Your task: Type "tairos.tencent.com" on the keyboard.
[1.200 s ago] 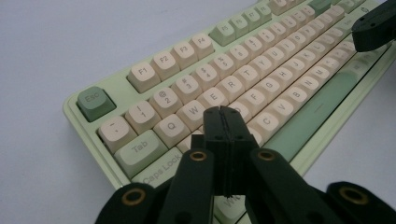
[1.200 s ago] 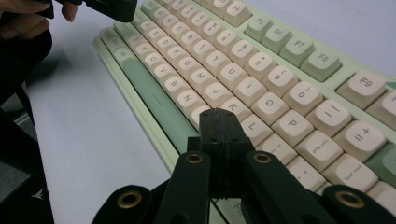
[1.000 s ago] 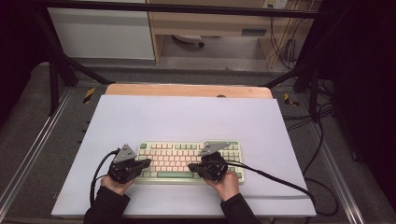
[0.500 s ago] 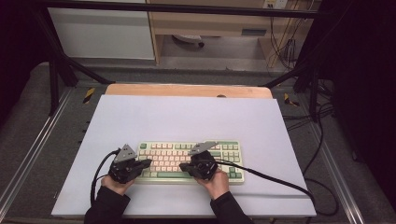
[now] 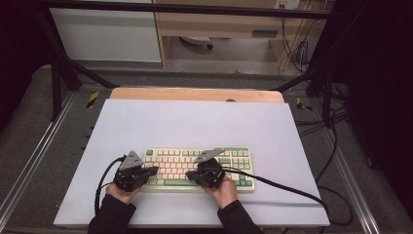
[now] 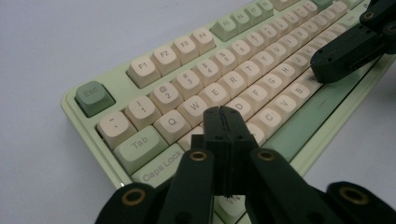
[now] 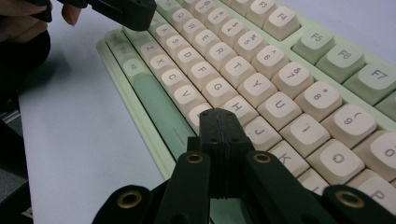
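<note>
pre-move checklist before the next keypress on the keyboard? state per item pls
1. Left gripper jaws shut to a single tip: ok, closed with nothing between them.
2. Right gripper jaws shut to a single tip: ok, closed and empty.
3. Left tip placed over the keys: ok, it sits above the keyboard near the left end of the A row; whether it touches a key: cannot tell.
4. Right tip placed over the keys: ok, near H and J; contact: cannot tell.
5. Grippers apart from each other: ok, a gap shows between them in the high view.
6. Keyboard flat on the white mat: ok.
</note>
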Demonstrator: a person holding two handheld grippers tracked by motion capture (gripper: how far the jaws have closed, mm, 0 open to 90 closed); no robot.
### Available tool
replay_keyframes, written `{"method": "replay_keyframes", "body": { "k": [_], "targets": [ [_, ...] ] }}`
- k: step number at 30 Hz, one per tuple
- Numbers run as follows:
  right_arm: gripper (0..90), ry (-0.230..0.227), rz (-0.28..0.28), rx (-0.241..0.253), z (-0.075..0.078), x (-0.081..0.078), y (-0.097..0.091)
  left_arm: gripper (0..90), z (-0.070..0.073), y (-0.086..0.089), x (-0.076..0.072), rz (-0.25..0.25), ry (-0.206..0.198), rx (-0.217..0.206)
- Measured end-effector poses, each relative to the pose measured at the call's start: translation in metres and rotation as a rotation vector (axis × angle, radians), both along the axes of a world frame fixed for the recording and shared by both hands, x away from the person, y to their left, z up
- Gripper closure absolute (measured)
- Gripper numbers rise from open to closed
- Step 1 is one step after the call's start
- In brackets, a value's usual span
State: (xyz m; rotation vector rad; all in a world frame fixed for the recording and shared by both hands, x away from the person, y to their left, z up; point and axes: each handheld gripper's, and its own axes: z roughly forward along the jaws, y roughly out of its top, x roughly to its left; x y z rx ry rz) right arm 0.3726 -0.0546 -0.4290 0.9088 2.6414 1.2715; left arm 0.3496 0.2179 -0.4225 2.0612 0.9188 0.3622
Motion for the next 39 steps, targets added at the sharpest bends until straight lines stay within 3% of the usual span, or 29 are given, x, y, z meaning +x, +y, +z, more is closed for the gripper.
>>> {"method": "replay_keyframes", "body": {
  "k": [10,19,39],
  "targets": [
    [90.0,-0.009,0.004,-0.018,0.0,-0.001,0.0,90.0,0.0,0.0,0.0,-0.001,-0.001,-0.002],
    [90.0,-0.034,-0.007,0.004,0.016,-0.002,-0.009,90.0,0.002,0.0,-0.001,-0.003,-0.006,-0.008],
    [90.0,-0.028,-0.06,0.028,0.018,-0.002,-0.051,90.0,0.006,-0.012,-0.003,-0.032,-0.013,0.003]
  ]
}}
